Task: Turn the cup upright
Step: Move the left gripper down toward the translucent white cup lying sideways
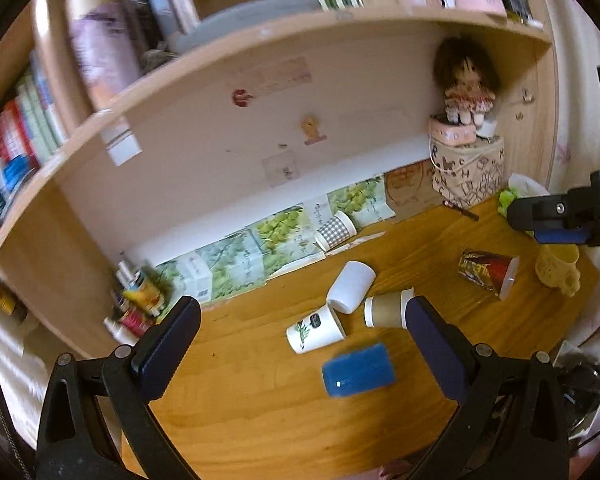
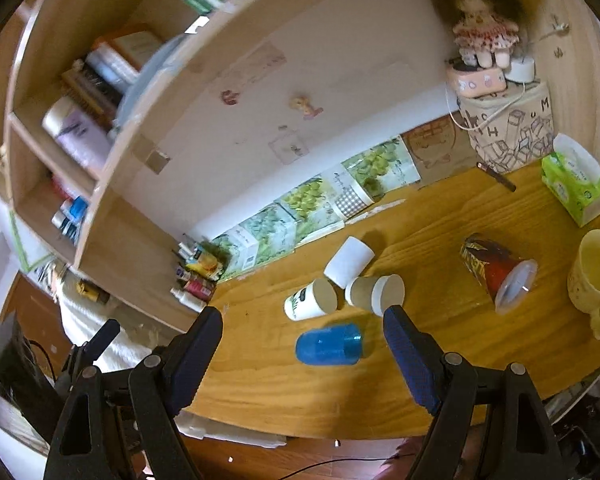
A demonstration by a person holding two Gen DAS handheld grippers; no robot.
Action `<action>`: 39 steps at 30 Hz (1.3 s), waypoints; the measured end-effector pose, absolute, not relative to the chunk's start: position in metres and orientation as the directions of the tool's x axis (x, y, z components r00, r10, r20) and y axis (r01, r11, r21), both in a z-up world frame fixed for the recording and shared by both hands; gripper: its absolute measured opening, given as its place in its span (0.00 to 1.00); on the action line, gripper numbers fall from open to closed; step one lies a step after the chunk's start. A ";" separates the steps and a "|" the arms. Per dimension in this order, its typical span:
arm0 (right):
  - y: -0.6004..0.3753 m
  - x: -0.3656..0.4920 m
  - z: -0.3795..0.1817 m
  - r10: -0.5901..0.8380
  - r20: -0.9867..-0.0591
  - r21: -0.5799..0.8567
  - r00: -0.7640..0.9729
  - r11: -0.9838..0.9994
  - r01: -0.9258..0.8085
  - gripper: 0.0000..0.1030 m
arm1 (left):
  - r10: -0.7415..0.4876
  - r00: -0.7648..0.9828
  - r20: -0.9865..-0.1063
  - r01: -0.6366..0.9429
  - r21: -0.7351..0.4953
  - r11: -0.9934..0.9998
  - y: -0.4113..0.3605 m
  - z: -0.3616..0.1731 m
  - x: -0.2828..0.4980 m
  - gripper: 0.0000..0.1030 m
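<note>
Several cups lie on their sides on the wooden desk [image 1: 260,400]: a blue plastic cup [image 1: 358,370] [image 2: 328,345], a white cup with a plant print [image 1: 315,330] [image 2: 310,300], a plain white cup [image 1: 351,286] [image 2: 348,262], a brown paper cup [image 1: 388,310] [image 2: 376,293], a red printed cup [image 1: 488,273] [image 2: 496,274] and a checked cup [image 1: 335,230] [image 2: 350,196]. My left gripper [image 1: 303,316] is open above the desk, in front of the blue cup. My right gripper [image 2: 302,330] is open and empty; its fingers frame the blue cup; it also shows in the left wrist view [image 1: 556,218].
A yellow mug [image 2: 594,276] [image 1: 558,270] stands upright at the right. A green tissue box [image 2: 574,184], a printed bag [image 2: 508,132] with a doll [image 2: 480,28] and small bottles [image 2: 198,276] line the back. A shelf [image 1: 260,40] of books hangs above the desk.
</note>
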State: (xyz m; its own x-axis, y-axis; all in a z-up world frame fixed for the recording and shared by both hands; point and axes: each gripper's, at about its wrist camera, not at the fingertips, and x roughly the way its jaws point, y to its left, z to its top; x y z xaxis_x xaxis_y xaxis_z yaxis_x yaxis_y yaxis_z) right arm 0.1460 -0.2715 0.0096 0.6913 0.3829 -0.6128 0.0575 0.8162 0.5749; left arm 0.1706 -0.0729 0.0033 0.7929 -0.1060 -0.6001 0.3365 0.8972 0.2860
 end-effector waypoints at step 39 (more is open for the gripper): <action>-0.302 0.363 -0.167 0.458 -0.812 0.580 0.362 0.557 0.595 0.81 | -0.039 0.217 -0.975 0.631 0.110 0.768 -0.130 -0.189 0.439 0.99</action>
